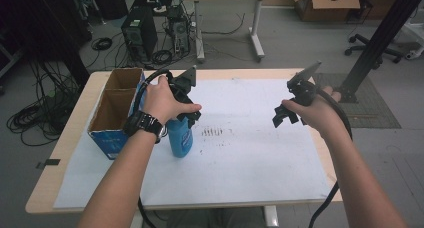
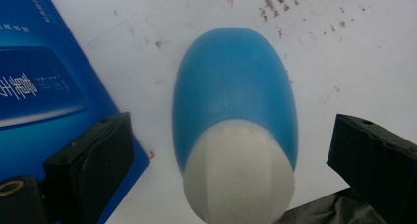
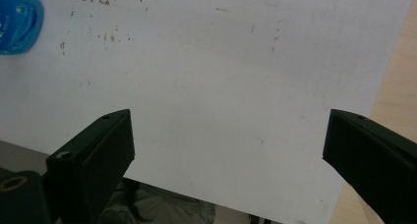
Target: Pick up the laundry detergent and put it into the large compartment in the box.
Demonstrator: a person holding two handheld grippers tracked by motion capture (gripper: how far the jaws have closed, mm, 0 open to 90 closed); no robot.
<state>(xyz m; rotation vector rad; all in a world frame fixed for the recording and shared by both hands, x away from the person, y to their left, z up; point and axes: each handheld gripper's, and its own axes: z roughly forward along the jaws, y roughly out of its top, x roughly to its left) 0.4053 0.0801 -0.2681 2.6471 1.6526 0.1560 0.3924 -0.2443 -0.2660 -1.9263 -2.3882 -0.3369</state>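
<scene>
Beside the cardboard box (image 1: 116, 108), seen from the high view, a blue bottle (image 1: 180, 137) stands upright on the tabletop's white sheet (image 1: 250, 153), under the left gripper (image 1: 186, 100). The right gripper (image 1: 286, 115) hovers well apart from the bottle. From the left gripper view, jaws stand apart either side of its white cap (image 2: 239, 177), touching nothing. It looks light, rigid, smooth plastic; the ribbed cap seems the surest hold. The right gripper view shows jaws wide apart, empty.
</scene>
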